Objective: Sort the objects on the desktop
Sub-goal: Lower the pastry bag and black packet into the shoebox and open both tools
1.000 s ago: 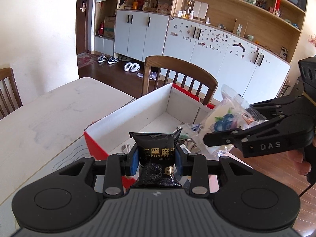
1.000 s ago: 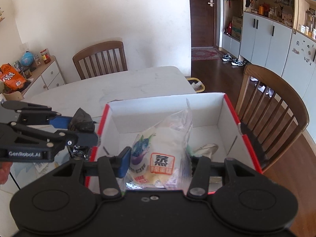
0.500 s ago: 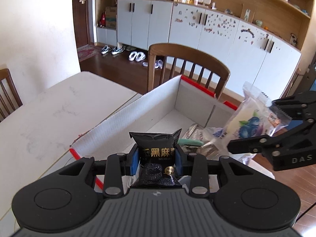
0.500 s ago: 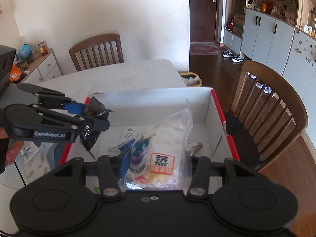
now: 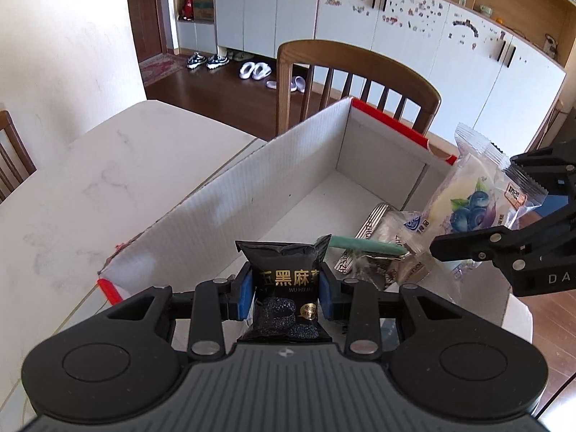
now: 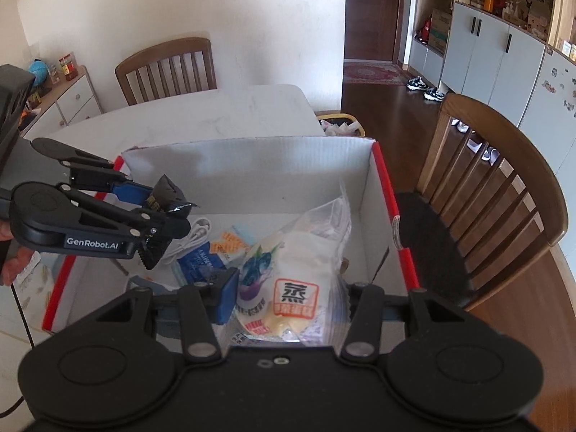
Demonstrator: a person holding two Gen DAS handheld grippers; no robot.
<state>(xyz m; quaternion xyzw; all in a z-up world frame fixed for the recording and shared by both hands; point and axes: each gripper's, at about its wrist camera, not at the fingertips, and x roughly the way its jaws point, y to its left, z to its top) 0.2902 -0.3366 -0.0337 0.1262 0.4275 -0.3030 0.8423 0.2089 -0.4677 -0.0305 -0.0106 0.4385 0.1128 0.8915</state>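
Your left gripper is pinching a small black snack packet and your right gripper is pinching a clear blueberry bun bag, both over the red-edged white cardboard box.

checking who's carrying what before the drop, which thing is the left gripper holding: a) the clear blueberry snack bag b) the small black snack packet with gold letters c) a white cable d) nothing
b: the left gripper has its blue pads pressed on either side of the small black snack packet, above the red-edged box; the blueberry snack bag sits in the right gripper.
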